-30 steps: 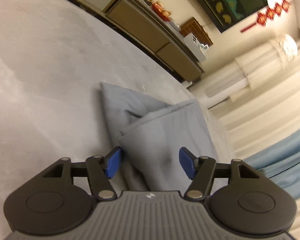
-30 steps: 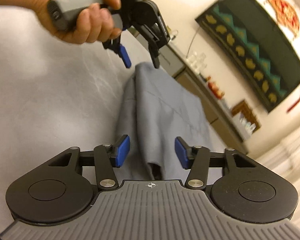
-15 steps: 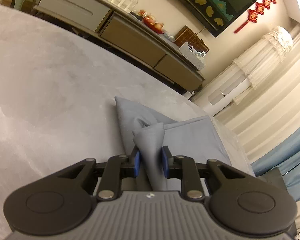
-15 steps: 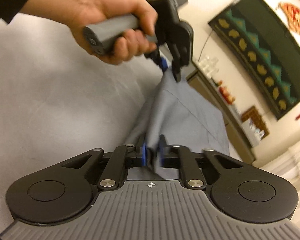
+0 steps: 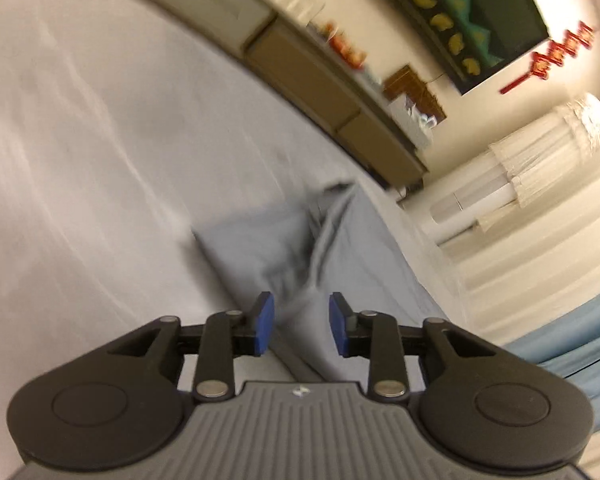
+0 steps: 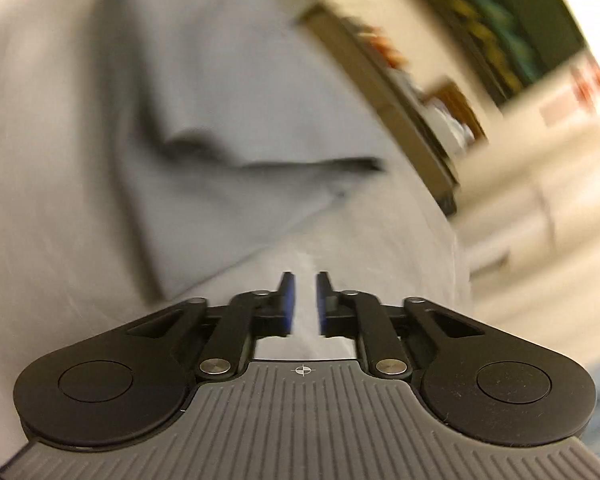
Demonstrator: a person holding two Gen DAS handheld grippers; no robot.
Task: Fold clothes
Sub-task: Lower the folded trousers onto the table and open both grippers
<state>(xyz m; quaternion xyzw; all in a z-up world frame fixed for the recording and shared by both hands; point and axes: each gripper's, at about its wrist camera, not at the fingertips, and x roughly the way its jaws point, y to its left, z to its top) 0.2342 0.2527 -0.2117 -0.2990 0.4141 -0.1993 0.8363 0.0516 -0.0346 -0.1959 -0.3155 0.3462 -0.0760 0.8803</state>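
The left claw (image 5: 300, 330) stands wide apart, empty, above the folded blue-grey cotton garment (image 5: 268, 256), apparently releasing it flat. The right claw (image 6: 302, 304) is nearly closed; its grip is unclear.

1 grey garment (image 5: 352, 248), 2 grippers: left (image 5: 301, 322), right (image 6: 302, 300). 1 sideboard (image 5: 300, 76), 1 wall hanging (image 5: 472, 12), 1 red ornament (image 5: 556, 56).
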